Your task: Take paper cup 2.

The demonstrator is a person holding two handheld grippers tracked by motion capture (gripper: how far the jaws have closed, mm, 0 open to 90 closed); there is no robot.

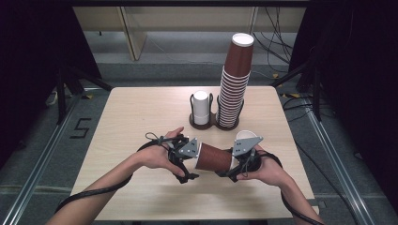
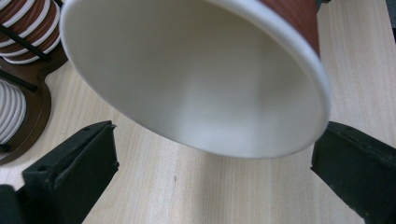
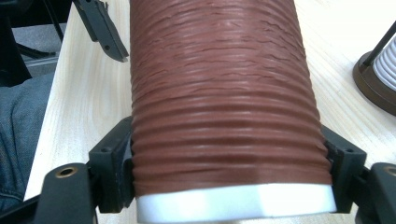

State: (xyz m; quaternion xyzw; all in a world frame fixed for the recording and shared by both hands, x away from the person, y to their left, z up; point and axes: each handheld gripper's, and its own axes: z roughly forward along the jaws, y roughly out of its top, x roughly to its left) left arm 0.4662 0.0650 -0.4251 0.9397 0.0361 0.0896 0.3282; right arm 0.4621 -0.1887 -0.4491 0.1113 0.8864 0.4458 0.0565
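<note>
Cup: your brown ribbed paper cup hangs sideways over the near middle of the table, between your two hands and not resting on the wood.
Long axis: it runs across the table from hand to hand, roughly level. In the right gripper view the ribbed wall stretches away from that claw towards the other one.
Right claw: your right claw is part closed on the cup, its pads pressed against the ribbed wall on both sides near one white-edged end. This claw carries the cup.
Left claw: your left claw stands wide open and holds nothing. In the left gripper view the cup's white mouth faces it, with a jaw off to each side and apart from the rim.
Nearer hand: the right one already has it; the left only needs to come in along the cup's axis.
Turning point: the open mouth points straight at the left claw, so I judge a rim pinch would want one jaw inside and one outside.
Holder: the two-ring cup holder sits farther back, with a tall brown stack and a short white one.
</note>
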